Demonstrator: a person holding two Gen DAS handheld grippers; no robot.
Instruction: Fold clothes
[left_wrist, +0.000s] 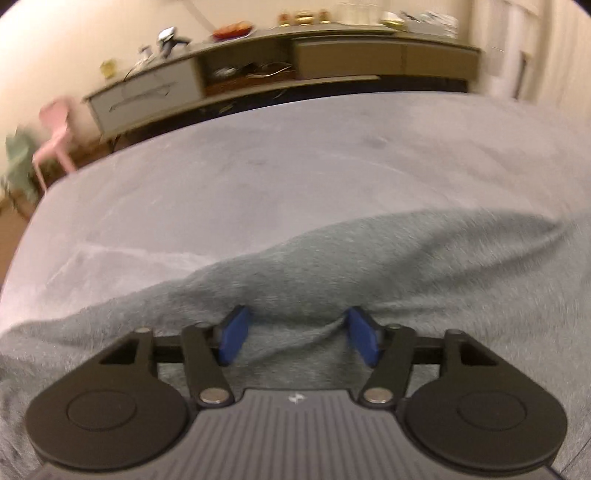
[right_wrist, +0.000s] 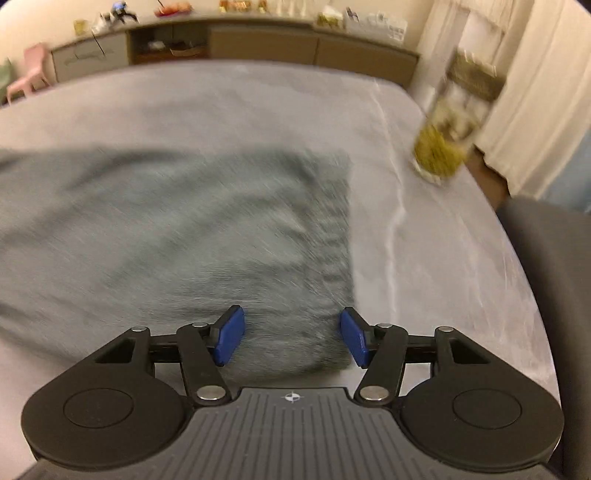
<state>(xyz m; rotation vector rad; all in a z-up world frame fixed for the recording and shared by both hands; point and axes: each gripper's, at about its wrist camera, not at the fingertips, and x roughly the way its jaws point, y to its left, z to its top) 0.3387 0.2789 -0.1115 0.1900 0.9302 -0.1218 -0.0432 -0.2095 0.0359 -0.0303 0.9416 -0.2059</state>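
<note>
Risk: left gripper (left_wrist: 298, 336) and right gripper (right_wrist: 291, 335), both parted and empty, may bunch the blurred grey garment (right_wrist: 177, 229) beneath them.

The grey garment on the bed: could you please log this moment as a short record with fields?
garment: grey garment, lying partly folded on the bed cover
left gripper: open, over a fabric ridge, pads not pressing
right gripper: open, above the garment's near right corner
background: long sideboard, pink chair
image quality: motion blur
</note>
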